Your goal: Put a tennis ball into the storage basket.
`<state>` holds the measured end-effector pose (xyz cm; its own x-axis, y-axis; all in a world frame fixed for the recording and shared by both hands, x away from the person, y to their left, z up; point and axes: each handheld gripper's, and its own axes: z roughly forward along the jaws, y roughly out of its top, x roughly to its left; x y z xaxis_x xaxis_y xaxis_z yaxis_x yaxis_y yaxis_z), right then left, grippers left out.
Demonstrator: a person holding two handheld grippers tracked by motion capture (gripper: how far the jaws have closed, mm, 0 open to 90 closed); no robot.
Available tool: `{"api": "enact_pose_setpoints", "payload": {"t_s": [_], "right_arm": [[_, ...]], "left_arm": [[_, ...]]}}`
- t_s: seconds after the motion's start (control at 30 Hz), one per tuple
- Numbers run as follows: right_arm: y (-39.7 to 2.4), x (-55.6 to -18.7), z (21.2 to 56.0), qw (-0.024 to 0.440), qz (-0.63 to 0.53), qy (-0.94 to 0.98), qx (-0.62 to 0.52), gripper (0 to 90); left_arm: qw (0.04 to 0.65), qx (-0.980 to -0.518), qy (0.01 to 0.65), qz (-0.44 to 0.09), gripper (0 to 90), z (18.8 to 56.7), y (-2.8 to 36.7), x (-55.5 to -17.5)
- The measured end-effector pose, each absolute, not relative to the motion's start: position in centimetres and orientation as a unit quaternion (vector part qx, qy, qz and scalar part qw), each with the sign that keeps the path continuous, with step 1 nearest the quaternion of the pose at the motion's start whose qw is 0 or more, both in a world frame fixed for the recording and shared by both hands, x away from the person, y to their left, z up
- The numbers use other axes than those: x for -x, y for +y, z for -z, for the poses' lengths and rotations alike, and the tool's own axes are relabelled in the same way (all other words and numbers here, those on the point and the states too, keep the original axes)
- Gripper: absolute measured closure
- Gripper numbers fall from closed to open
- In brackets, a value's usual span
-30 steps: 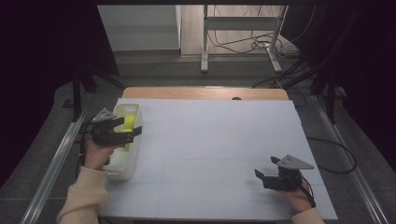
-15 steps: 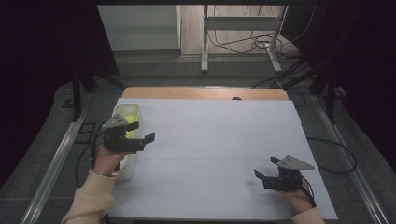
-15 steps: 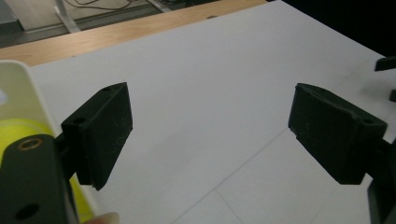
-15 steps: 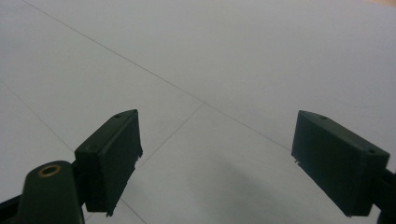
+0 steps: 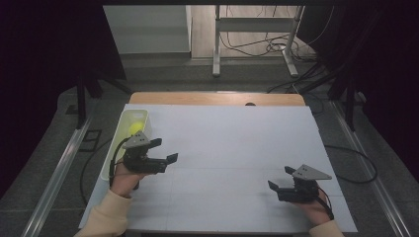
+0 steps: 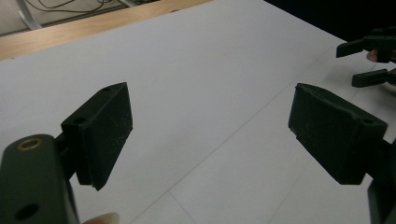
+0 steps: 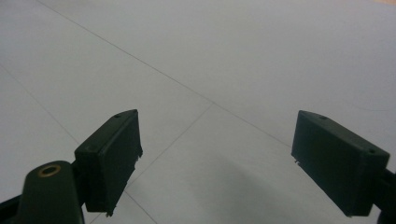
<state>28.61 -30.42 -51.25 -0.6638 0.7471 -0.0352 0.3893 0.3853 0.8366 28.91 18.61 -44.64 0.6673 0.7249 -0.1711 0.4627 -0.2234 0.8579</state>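
My left gripper hovers over the left part of the white table, just right of a pale bin. Its jaws stand apart with nothing between them, as the left gripper view confirms. A yellow-green object lies in the far end of the bin. My right gripper rests near the front right of the table, open and empty; the right gripper view has bare white surface between the jaws. The right gripper also appears far off in the left gripper view.
A wooden strip runs along the table's far edge. Beyond it stand a metal stand and loose cables on the floor. Metal rails flank the table on both sides.
My left gripper has moved right and toward the front, from above the bin to over the white table beside it. The right gripper has stayed put.
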Motion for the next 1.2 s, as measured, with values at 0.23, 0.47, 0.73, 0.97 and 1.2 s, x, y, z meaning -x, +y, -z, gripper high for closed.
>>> {"api": "enact_pose_setpoints", "payload": {"t_s": [0.23,0.47,0.73,0.97,1.2], "right_arm": [[-30.1,-28.5,51.3,0.205,-0.427,0.81,-0.345,16.1],[-30.1,-28.5,51.3,0.204,-0.423,0.812,-0.346,16.1],[-29.8,-28.3,51.4,0.196,-0.426,0.815,-0.341,16.0],[-29.4,-27.9,51.3,0.184,-0.431,0.816,-0.337,16.0],[-29.1,-27.6,51.3,0.177,-0.43,0.821,-0.331,15.9]], "left_arm": [[0.487,-0.778,0.383,-0.106,14.4,46.5,17.8,-27.8],[0.48,-0.789,0.369,-0.102,14.4,47.4,16.9,-26.8],[0.473,-0.792,0.372,-0.099,14.3,49.5,16.5,-25.7],[0.457,-0.8,0.378,-0.089,14.2,51.1,16.6,-25.3],[0.454,-0.803,0.377,-0.083,14.5,51.7,17.2,-24.8]]}}
